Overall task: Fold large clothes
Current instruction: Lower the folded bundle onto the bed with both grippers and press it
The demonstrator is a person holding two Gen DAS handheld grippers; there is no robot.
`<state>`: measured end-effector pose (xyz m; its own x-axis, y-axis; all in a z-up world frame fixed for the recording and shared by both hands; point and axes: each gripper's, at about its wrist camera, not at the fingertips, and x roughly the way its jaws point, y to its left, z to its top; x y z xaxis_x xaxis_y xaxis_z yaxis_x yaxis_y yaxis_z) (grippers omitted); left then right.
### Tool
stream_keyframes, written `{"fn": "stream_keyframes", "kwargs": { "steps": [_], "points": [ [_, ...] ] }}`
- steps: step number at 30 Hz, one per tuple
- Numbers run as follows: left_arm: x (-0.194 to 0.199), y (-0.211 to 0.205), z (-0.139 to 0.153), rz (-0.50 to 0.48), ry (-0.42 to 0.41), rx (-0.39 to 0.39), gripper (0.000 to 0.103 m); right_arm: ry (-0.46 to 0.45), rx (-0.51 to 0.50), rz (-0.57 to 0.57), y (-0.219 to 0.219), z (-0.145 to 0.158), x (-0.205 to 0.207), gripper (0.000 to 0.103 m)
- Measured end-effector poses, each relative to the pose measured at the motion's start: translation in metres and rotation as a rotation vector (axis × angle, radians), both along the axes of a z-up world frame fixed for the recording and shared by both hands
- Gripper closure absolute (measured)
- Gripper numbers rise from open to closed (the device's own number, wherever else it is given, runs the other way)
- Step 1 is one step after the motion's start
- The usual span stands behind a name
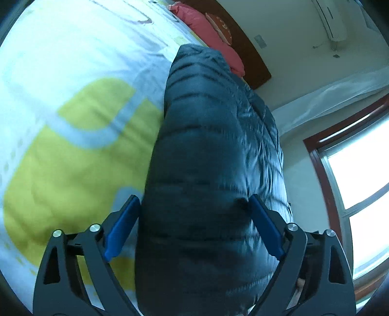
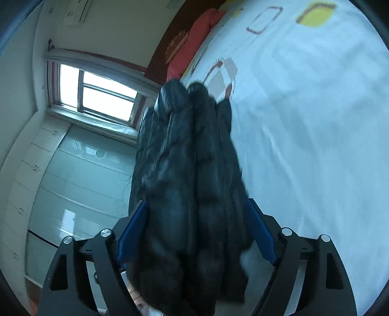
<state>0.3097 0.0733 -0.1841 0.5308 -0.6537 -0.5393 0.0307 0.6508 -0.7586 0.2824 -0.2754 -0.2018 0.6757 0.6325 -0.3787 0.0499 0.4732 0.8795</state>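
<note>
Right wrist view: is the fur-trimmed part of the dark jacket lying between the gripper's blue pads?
Yes, the dark puffer jacket with its fur trim runs between the blue pads of the right gripper.

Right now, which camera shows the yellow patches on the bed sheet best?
The left wrist view: a large yellow patch on the sheet fills its left side beside the dark puffer jacket. The right wrist view shows only one small yellow patch near its top edge.
</note>
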Motion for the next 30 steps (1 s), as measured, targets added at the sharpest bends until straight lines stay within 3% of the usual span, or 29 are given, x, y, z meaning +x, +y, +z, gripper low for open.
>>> {"fn": "stream_keyframes", "kwargs": {
  "steps": [2, 4, 5, 6, 7, 9, 10, 12, 19, 30],
  "points": [
    [-0.006, 0.001, -0.005, 0.012, 0.005, -0.036, 0.012, -0.009, 0.012, 0.004, 0.009, -0.002, -0.007, 0.02],
    [-0.009, -0.001, -0.005, 0.017, -0.006, -0.037, 0.014, -0.032, -0.047, 0.009, 0.018, 0.001, -0.01, 0.018],
    [-0.01, -0.002, -0.004, 0.022, -0.002, -0.029, 0.019, -0.031, -0.059, 0.016, 0.021, 0.002, -0.009, 0.019],
    [-0.012, -0.003, -0.004, 0.027, 0.004, -0.031, 0.027, -0.023, -0.062, 0.017, 0.022, 0.002, -0.009, 0.027],
    [-0.014, -0.003, -0.002, 0.034, 0.006, -0.039, 0.031, -0.008, -0.062, 0.018, 0.023, 0.002, -0.01, 0.046],
    [-0.018, -0.002, 0.003, 0.044, 0.003, -0.038, 0.045, -0.016, -0.046, 0.027, 0.023, 0.006, -0.014, 0.063],
    [-0.02, -0.002, 0.006, 0.047, 0.003, -0.038, 0.047, -0.027, -0.064, 0.034, 0.023, 0.011, -0.017, 0.067],
    [-0.029, -0.004, 0.011, 0.055, 0.0, -0.026, 0.051, -0.043, -0.106, 0.047, 0.026, 0.019, -0.021, 0.069],
    [-0.039, -0.009, 0.003, 0.058, -0.02, 0.016, 0.052, -0.017, -0.071, 0.036, 0.023, 0.001, -0.024, 0.07],
    [-0.038, -0.015, 0.005, 0.068, -0.023, 0.049, 0.046, -0.013, -0.026, 0.018, 0.018, -0.006, -0.023, 0.068]
  ]
}}
